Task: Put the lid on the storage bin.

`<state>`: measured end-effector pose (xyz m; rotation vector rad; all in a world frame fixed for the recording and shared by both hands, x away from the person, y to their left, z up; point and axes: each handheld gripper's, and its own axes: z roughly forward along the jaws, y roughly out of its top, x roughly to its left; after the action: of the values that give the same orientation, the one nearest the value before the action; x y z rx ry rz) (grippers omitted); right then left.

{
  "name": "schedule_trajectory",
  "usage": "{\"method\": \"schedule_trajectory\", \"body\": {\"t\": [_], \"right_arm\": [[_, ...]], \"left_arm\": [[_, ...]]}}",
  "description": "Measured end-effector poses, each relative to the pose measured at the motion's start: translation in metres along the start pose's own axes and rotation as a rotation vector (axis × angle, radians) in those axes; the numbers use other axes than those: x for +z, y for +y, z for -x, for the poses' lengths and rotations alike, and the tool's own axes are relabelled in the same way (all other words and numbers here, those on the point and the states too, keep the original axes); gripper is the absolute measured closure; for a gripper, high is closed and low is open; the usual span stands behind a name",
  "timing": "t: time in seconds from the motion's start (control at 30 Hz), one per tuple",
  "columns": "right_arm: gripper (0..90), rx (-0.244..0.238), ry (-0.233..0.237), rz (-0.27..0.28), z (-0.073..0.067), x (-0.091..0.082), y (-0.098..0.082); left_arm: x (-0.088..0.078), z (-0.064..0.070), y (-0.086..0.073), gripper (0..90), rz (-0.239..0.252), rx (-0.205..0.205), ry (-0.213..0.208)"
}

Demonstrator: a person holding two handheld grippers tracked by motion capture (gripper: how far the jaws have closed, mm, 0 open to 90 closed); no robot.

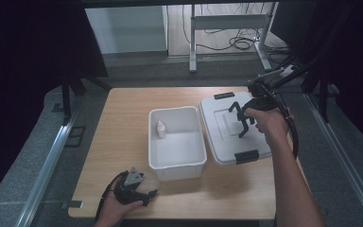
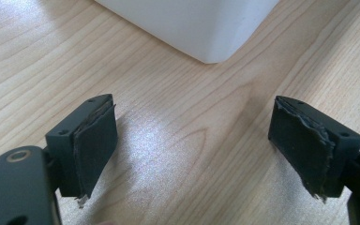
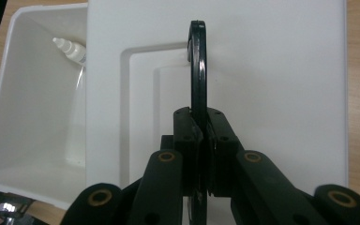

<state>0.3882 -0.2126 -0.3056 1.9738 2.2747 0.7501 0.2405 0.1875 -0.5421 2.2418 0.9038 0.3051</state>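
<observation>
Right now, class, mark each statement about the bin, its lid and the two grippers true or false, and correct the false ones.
1. The right gripper is shut on the lid's black handle. True.
2. The lid covers the white bin. False: it is beside the bin, which is open.
3. A small white bottle is inside the bin. True.
4. The left gripper holds the bottle. False: its jaws are open over bare table.
</observation>
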Motion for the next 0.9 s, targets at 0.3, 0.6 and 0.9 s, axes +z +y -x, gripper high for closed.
{"method": "schedule_trajectory", "body": {"t": [0.3,0.6,0.9], "right_arm": [[85.3,0.049,0.007,-0.002,-0.010,-0.001,-0.009],[85.4,0.073,0.014,-0.015,-0.029,0.007,-0.012],[85.3,0.069,0.023,-0.011,-0.057,0.010,-0.011]], "left_arm": [[0.001,0.000,0.000,15.3,0.001,0.001,0.001],[0.001,0.000,0.000,15.3,0.009,-0.002,0.004],[0.001,0.000,0.000,15.2,0.013,-0.002,0.004]]}}
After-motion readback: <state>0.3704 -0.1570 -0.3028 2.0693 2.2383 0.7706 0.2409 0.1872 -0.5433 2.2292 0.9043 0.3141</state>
